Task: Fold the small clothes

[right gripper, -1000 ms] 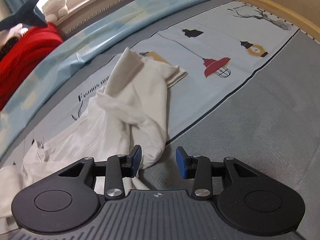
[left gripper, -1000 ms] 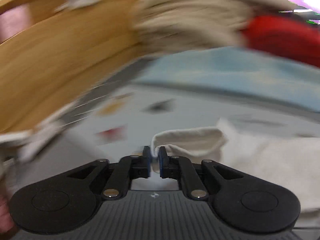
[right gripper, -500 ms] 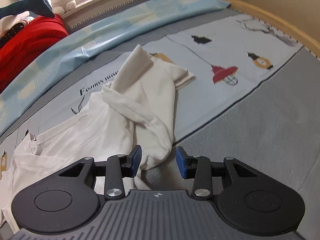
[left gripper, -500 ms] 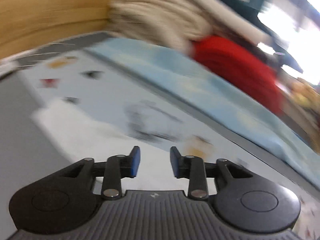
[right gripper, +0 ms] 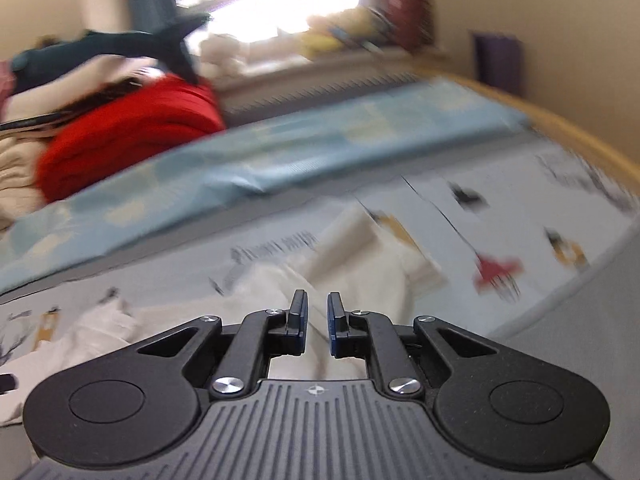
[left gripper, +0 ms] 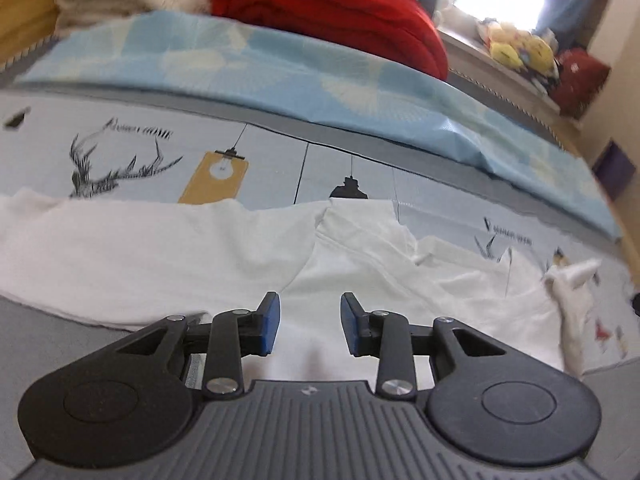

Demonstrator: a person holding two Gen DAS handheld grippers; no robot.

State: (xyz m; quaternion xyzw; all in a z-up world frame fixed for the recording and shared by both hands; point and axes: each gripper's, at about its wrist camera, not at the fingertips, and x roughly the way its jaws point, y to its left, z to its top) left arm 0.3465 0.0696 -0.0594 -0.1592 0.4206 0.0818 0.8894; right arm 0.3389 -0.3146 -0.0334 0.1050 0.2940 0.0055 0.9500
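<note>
Your left gripper [left gripper: 308, 324] now hangs over the white garment [left gripper: 168, 248] with its fingers spread wide and nothing between them; a second ago they were pressed together at a folded edge of that cloth, and half a second ago they had already parted. The garment lies spread across the printed bed sheet [left gripper: 120, 144], its far edge just below the deer and lamp prints, with a rumpled part off to the right.

Your right gripper [right gripper: 317, 322] has narrowed: the fingers stood well apart in both earlier views, and now only a slim gap shows between them, with no cloth visibly caught there. Its view has swung up and blurred, so the white garment [right gripper: 360, 256] sits just past the fingertips. The red blanket [right gripper: 128, 140] lies beyond the light blue quilt [right gripper: 280, 160].
</note>
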